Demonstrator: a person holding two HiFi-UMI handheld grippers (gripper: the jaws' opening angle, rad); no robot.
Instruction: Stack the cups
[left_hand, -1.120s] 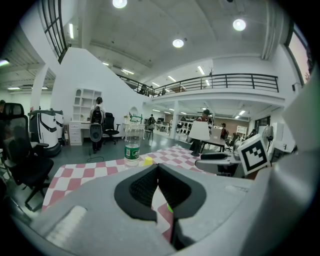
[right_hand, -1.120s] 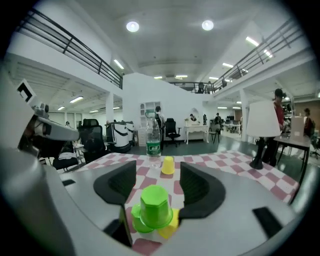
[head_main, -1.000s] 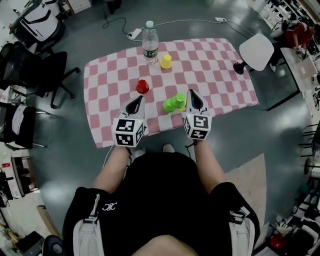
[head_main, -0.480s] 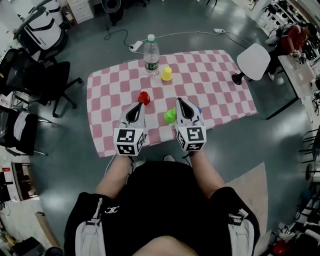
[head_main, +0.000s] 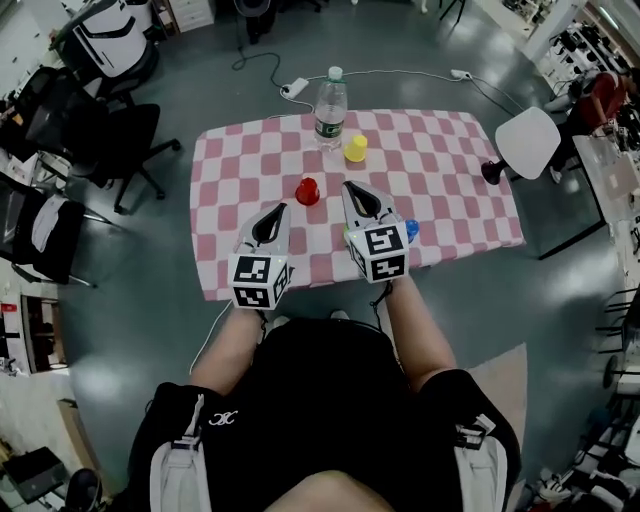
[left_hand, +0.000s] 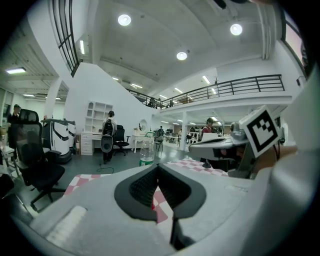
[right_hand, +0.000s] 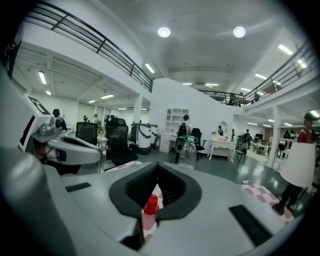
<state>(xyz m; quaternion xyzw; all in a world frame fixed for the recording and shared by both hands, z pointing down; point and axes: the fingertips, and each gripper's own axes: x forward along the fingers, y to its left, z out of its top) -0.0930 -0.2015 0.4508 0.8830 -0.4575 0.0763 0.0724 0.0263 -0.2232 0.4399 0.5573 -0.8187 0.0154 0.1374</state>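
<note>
**Three cups in plain sight, both tongs closed on nothing**

Three small tapered plastic cups scattered over the pink-and-white checked tablecloth (head_main: 450, 150). Small red cup (head_main: 308, 190) about mid-table. Yellow cup (head_main: 355, 149) farther off and a touch right. Blue cup (head_main: 411, 231) at the near right, half-hidden behind the right gripper (head_main: 348, 188). None nested in another, so stacking not yet begun by the look of it. Beyond the yellow one, near the far edge, a tall clear plastic water bottle (head_main: 329, 95) with a green label and no part in the job.

On the left gripper (head_main: 281, 209): dark ribbed pads pressed together at the tips, nothing between them. Hanging over the near left of the cloth, left of the red cup and nearer. On the right gripper: likewise closed and empty, tips near the red cup on its right side, not touching. From its own camera, red cup peeking through the gap below the closed tips, out ahead on the cloth.

Handling, as a guess: thin moulded plastic, very light, smooth and a bit slippery. Stiff at the rim, springy in the wall. Easy to tip or skid with a nudge. Seemingly mouth-down with the narrow end up, though hard to be sure at this size. Best to open wide first, then pinch gently across the wall at mid-height or lower. Lift straight up before lowering over the next cup. Squeeze too hard and risk popping it out sideways.
</note>
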